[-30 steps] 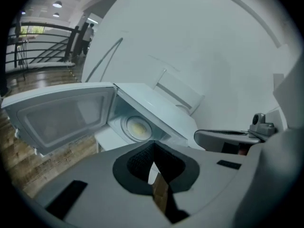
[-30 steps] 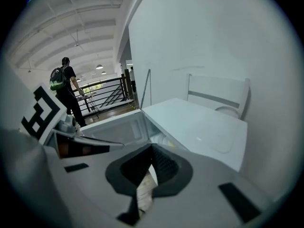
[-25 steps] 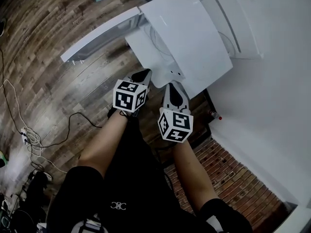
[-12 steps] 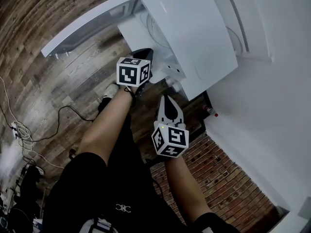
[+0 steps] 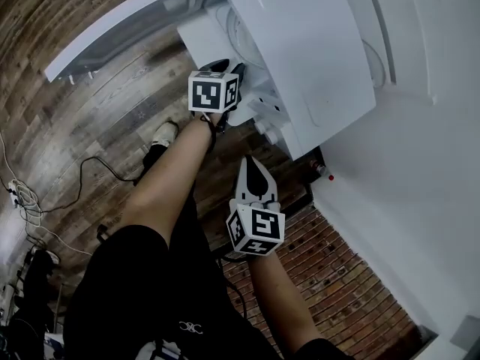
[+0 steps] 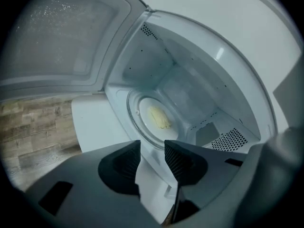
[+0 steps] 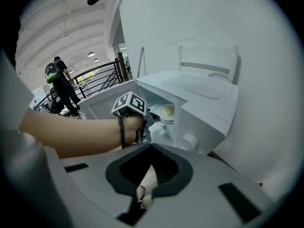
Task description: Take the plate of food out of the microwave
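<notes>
- Reaching for the open microwave [image 5: 300, 51], the left gripper [image 6: 152, 151] has risen from beside the right one to the cavity mouth.
- Its jaws, clenched a second ago, are opening, with nothing between them yet.
- The plate [image 6: 151, 120] with yellow food [image 6: 160, 118] sits far inside, untouched.
- The right gripper [image 7: 147, 175] hangs back, near and right, clenched and empty.
- Grasping the plate's near rim looks like the next step.

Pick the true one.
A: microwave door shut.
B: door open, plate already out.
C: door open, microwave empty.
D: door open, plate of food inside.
D: the door is swung open, and the plate with yellow food sits inside the microwave.
</notes>
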{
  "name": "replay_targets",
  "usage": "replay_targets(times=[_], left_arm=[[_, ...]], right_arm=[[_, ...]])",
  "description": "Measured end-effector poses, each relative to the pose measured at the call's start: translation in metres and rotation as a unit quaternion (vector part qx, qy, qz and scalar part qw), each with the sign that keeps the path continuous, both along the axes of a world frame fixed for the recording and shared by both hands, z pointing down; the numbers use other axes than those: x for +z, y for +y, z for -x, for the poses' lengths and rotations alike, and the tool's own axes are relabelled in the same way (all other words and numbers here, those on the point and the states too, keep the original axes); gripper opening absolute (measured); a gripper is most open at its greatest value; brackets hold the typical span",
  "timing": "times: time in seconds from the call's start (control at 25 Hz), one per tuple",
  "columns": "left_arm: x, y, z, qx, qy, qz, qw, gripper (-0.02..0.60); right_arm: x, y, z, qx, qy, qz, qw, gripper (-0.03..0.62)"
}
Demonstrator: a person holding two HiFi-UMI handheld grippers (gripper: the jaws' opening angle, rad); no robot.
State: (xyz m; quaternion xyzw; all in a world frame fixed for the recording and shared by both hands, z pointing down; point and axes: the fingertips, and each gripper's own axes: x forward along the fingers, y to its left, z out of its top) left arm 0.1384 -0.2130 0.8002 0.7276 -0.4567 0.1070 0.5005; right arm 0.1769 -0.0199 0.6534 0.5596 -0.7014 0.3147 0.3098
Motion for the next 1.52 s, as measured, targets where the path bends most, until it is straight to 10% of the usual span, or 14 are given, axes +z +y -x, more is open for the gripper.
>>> replay_targets(times=[0.48, 0.96, 1.32, 1.52], left_arm=[[0.025, -0.046, 0.0, -0.094, -0.009, 0.023, 0.9953, 0.267], [0.04, -0.047, 0.001, -0.055, -0.034, 0.074, 0.9952, 0.272], [0.049, -0.013, -0.001, -0.096, 0.107, 0.118, 0.9826, 0.265], [0.038, -0.01, -0.005, -0.103, 0.201, 0.116, 0.9673, 0.136]], right_arm=[[0.015, 0.011, -0.005, 0.0, 0.01, 0.018, 1.0, 0.011], [0.016, 0.007, -0.004, 0.001, 0.019, 0.025, 1.0, 0.011], [0.015, 0.001, 0.009, -0.016, 0.016, 0.026, 0.999, 0.011], [0.018, 0.0, 0.007, -0.017, 0.018, 0.034, 0.999, 0.012]])
